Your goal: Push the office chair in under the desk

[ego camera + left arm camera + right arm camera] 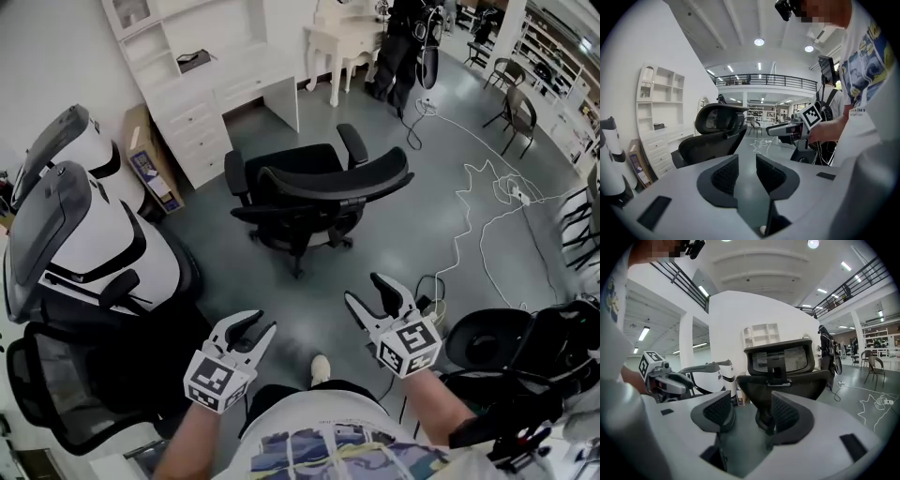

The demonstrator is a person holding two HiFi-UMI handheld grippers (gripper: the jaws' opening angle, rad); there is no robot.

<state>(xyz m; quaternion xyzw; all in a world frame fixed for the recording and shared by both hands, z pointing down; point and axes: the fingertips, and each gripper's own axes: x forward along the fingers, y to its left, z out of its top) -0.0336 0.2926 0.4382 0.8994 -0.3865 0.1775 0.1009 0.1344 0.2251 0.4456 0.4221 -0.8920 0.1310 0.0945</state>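
Hovers short of the black office chair (319,183), out before the white bench (258,75), with left claw (264,323) and right claw (362,289) open, gripping nothing.

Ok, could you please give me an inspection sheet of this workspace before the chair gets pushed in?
Surface: smooth grey floor.
Job's things: black office chair stands out from the white desk, not under it, backrest toward the person.
Clutter: cardboard box beside the desk's drawers.
Grippers: left gripper and right gripper both open, nothing between the jaws, short of the chair.
Cables: white cables trail over the floor right of the chair.
Surroundings: white-and-black chairs at left; small white table beyond.
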